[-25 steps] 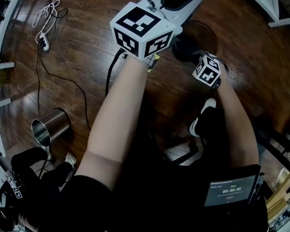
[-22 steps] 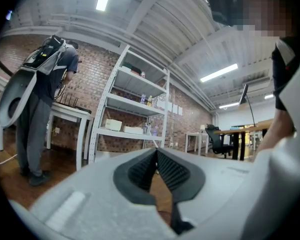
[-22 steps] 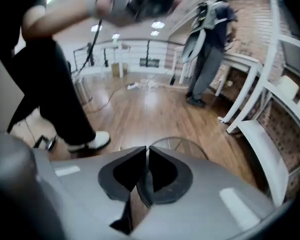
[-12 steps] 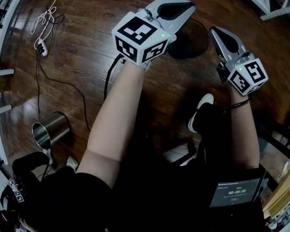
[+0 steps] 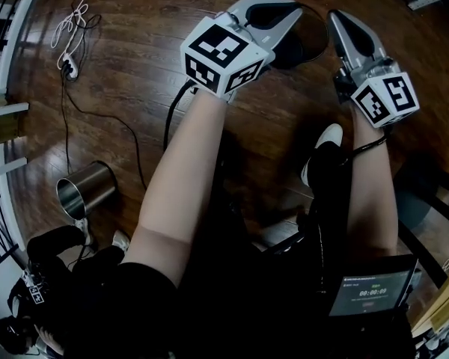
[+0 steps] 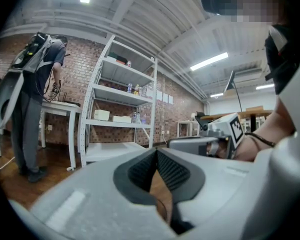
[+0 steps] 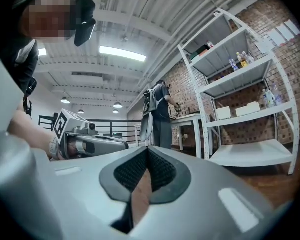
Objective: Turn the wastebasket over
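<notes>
Fingers [image 6: 140, 171] together, left gripper [image 6: 156, 152] and right gripper [image 7: 147, 151]; one wastebasket [image 5: 312, 37].

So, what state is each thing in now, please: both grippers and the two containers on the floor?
Left gripper: shut, empty.
Right gripper: shut, empty.
Shiny steel cylindrical bin: lying on its side, mouth showing.
Black round wastebasket: on the floor, partly hidden; which end is up, unclear.

1 wastebasket [image 5: 313, 40]: black, round, seen from steeply above as dark circle with thin rim. Stands on brown wood floor [image 5: 135, 66] near top edge of head view, right of centre. Only right part of circle shows; rest is covered. Sits on end, not on side. Cannot tell whether mouth or base faces up.
</notes>
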A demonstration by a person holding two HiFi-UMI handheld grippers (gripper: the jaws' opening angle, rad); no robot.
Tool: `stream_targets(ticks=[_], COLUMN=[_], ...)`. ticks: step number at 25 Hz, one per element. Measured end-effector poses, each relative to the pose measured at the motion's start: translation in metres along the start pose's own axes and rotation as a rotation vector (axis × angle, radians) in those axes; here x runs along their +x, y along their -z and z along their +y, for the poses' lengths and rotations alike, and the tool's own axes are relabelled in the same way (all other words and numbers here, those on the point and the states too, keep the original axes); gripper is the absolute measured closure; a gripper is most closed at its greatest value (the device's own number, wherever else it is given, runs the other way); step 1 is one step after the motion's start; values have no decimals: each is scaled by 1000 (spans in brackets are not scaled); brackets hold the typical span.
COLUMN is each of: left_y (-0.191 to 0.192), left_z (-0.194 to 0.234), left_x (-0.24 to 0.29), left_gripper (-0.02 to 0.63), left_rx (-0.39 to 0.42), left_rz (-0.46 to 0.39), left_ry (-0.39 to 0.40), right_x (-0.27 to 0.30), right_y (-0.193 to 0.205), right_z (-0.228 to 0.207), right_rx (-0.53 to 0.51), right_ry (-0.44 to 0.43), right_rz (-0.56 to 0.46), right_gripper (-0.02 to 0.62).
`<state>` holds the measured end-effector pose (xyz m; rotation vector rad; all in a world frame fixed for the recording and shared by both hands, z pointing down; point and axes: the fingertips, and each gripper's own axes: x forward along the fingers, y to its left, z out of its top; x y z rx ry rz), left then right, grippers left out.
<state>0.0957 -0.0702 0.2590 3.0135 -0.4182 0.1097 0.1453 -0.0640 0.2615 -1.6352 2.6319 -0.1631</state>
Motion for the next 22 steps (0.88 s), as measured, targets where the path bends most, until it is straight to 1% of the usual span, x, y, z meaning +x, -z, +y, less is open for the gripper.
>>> stream_targets(ticks=[3,7,11,15,22], left_y=[7,15,13,8,24], left_z=[-11,-9,-1,4,8], left_x=[1,9,14,17,21], left_gripper=[603,604,604,603,604], left_rx=[7,17,-17,-42,-40], left_rz=[-3,18,-6,-36,6], left_ry=[17,28,14,-3,-7], right_x=[-1,2,3,7,13], right_y=[2,2,10,9,11], right_z=[6,2,-6,-11,-16], right_rx=[-7,-30,-25,6,-3], right_ry=[-2,-17,-24,-14,-18], right_rz=[8,19,38,20,26], right_gripper=[586,586,586,584,585])
